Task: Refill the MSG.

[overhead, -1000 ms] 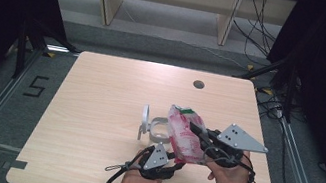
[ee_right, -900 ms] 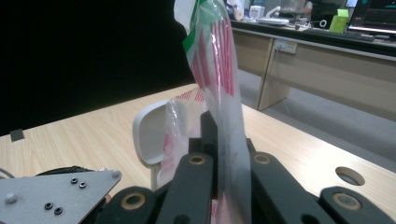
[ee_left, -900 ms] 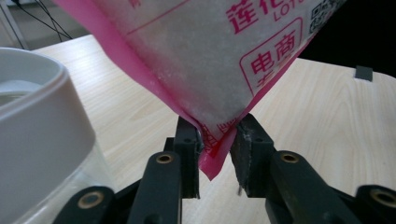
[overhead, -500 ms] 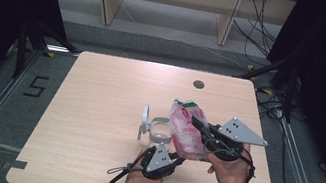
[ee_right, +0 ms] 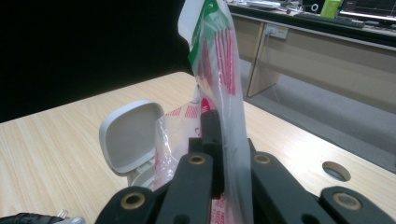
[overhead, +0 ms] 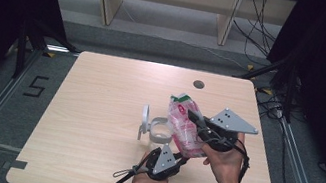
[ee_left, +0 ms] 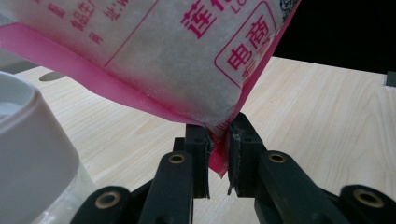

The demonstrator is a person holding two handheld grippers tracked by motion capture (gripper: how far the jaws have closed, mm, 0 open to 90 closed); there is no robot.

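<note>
- High view: pink-printed plastic bag held above the tabletop, right of centre and toward the near edge. Right gripper grips it at the upper part; left gripper meets its lower corner. Clear jar with its white hinged lid flipped open stands touching the bag's left side. Round hole near the far edge. Against the frame a second ago, the bag stands more upright and has shifted a little toward the right edge; the jar stays put.
- Left gripper view: jaws closed on the bag's bottom pink seam corner, bag hanging directly above them. White powdery fill shows behind the red print, which the high view cannot resolve. Jar rim close at the left.
- Right gripper view: jaws pinched together on the bag's thin, empty upper film, which rises straight up to a green-and-white top. Open lid sits just left of the jaws, its inner face turned here.
</note>
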